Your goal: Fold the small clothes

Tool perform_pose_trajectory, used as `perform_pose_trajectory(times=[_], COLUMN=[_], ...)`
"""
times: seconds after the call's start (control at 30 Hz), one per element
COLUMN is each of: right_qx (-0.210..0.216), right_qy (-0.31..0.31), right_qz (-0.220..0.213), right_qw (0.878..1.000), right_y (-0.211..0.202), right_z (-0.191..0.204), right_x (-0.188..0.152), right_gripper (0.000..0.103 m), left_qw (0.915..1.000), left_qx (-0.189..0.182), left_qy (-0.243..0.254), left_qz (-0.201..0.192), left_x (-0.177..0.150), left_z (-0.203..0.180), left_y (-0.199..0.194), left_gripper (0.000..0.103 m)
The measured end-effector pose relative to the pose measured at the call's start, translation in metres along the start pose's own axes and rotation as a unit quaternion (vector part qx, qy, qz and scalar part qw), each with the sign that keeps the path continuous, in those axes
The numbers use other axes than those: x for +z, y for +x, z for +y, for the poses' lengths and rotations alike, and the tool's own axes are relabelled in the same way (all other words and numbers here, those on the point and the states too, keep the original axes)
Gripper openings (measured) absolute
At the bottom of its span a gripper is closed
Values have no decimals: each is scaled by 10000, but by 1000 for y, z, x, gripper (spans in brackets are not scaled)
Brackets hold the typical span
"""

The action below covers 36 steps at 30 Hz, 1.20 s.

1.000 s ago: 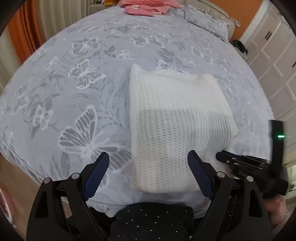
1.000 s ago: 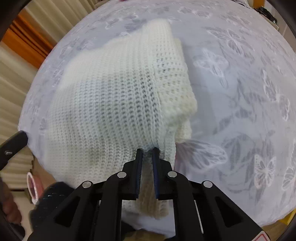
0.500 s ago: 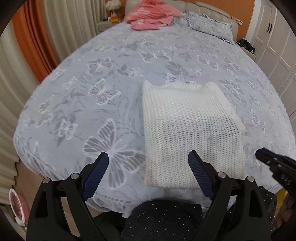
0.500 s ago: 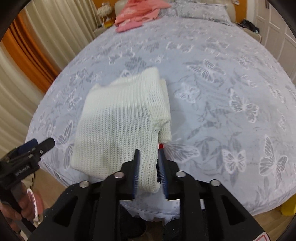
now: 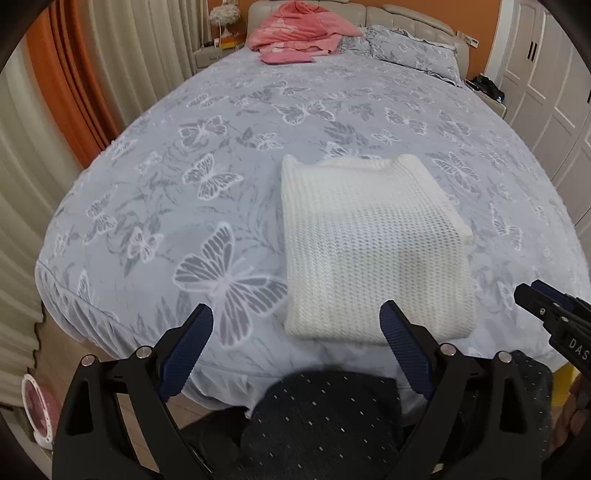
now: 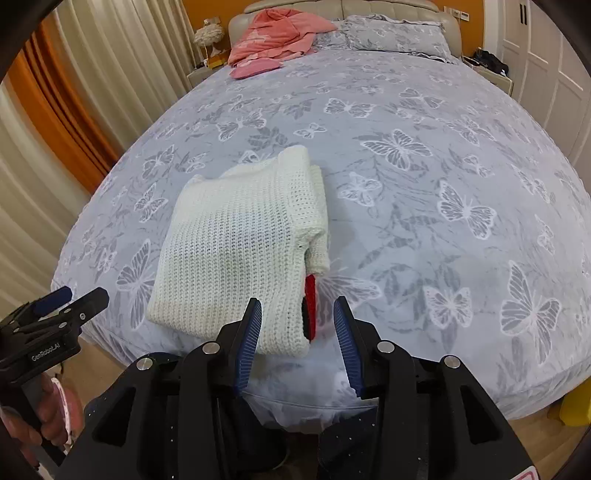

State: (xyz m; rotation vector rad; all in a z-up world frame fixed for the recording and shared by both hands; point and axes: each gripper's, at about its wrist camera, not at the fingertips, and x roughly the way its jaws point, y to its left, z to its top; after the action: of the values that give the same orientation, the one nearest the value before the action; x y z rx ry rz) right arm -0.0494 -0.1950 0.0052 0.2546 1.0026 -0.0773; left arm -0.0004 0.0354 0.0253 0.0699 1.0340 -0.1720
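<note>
A folded white knit sweater [image 5: 373, 251] lies near the foot of the bed, also seen in the right wrist view [image 6: 240, 247], with a red and black bit [image 6: 309, 306] showing under its near right corner. My left gripper [image 5: 295, 325] hangs open above the bed's near edge, its jaws still widening, nothing between them. My right gripper [image 6: 297, 325] hovers just in front of the sweater's near right corner. Its jaws are opening and its pads [image 6: 251, 336] stand clear of the knit. Each gripper shows at the edge of the other's view.
The bed [image 5: 221, 122] has a grey butterfly cover. Pink clothes [image 5: 295, 33] are piled by the headboard, beside grey pillows [image 5: 410, 48]. Curtains [image 5: 55, 110] hang on the left, white wardrobe doors [image 5: 546, 74] stand on the right. A person's dark dotted trousers [image 5: 325, 417] fill the foreground.
The right gripper let go of the sweater's corner, opened and pulled up and back. The sweater now lies flat. The left gripper also drew back and rose, so more of the bed shows.
</note>
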Motion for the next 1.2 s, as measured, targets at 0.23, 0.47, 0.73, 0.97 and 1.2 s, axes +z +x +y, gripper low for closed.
perform_pose_trajectory(times=[0.23, 0.47, 0.73, 0.97, 1.2], right_qx=[-302, -787, -816, -953, -1066], right_qy=[19, -368, -152, -305, -484], right_qz=[-497, -781, -716, -787, -942], right_qw=[9983, 9932, 9940, 9919, 9886], right_y=[-25, -23, -23, -22, -25], right_z=[1, 3, -8, -2, 7], right_x=[-22, -54, -77, -86, -92], right_gripper=[61, 69, 75, 75, 75], left_qw=[9992, 9985, 9971, 9968, 9958], left_qx=[88, 122, 336, 385, 533], left_qy=[122, 193, 268, 27, 99], left_qz=[-376, -502, -622, -702, -732], left_x=[-10, -39, -68, -74, -79], left_z=[-13, -26, -34, -25, -29], left_y=[-20, -16, -14, -13, -13], left_gripper=[92, 93, 93, 94, 94])
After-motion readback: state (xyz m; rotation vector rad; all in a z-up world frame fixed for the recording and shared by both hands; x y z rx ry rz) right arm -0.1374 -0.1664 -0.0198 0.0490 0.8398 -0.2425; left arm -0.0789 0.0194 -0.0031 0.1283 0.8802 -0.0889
